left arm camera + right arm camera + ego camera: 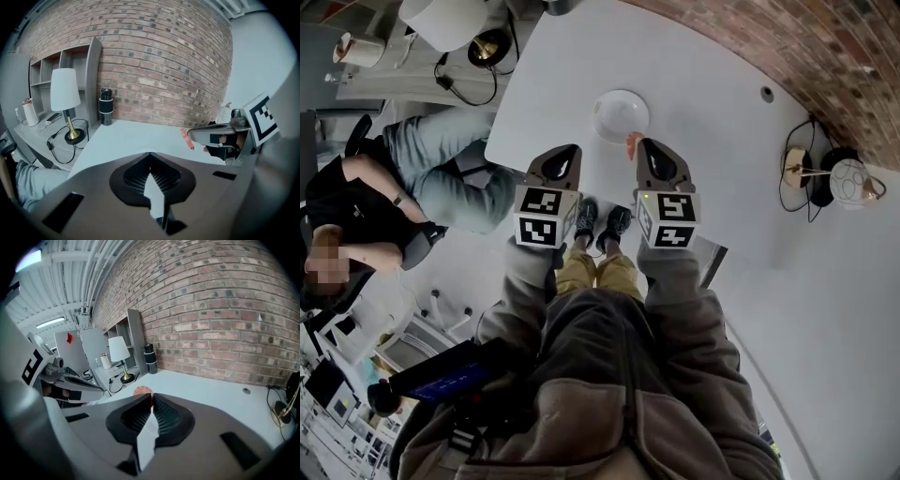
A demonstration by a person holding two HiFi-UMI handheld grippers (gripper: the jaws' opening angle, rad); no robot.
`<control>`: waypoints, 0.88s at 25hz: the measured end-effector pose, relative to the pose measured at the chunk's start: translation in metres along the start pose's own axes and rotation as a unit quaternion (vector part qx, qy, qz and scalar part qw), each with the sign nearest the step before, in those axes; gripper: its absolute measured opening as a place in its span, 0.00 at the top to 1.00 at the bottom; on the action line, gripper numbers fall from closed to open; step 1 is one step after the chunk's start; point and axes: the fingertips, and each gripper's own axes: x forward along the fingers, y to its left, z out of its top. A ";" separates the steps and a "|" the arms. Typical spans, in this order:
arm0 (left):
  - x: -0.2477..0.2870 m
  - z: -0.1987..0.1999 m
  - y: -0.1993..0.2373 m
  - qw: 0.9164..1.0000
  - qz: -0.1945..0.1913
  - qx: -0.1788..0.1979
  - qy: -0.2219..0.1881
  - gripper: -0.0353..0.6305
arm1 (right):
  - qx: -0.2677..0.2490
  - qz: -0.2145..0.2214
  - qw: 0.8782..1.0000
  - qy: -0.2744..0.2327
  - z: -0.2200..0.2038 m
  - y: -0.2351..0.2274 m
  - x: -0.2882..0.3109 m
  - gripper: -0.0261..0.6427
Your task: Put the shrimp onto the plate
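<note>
Brick wall (787, 47) backs a white counter (703, 56), where the fingers (164, 411) of the right gripper (639, 143) are closed on the one shrimp (631, 145). The right gripper view shows its pink body (140, 391) poking out just past their tips. From the left gripper view the shrimp (186, 138) hangs from the right gripper (190, 135) in the air above the counter. In the head view it sits just beside the near rim of the single white plate (621, 114), not on it. The left gripper (573, 150) has its fingers (136, 173) pressed together with nothing between them. Two grippers are in play, each with one marker cube, held level and side by side in front of the person's chest. Both point away from the body toward the plate, the left one a little apart from the right and off the plate's near-left side. Grey sleeves run back from both. Farther out, the gripper views show one table lamp (65, 93) with a white shade and brass foot on a lower surface. One black bottle (106, 107) stands against the brick, beside grey shelves (61, 70). One person sits in a chair (403, 187) to the left of the counter in the head view.
</note>
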 end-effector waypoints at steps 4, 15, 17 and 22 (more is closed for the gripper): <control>0.009 -0.020 0.006 1.000 -0.002 -0.016 0.017 0.94 | 0.013 -0.001 1.000 0.017 -0.019 -0.003 0.017 0.94; 0.026 -0.062 0.016 0.997 -0.002 -0.040 0.062 0.94 | 0.032 0.001 0.997 0.064 -0.066 -0.011 0.058 0.94; 0.029 -0.068 0.019 0.997 -0.002 -0.042 0.066 0.94 | 0.031 0.002 0.997 0.072 -0.074 -0.012 0.067 0.94; 0.035 -0.077 0.025 0.996 0.000 -0.049 0.076 0.94 | 0.025 0.002 0.996 0.090 -0.090 -0.016 0.090 0.94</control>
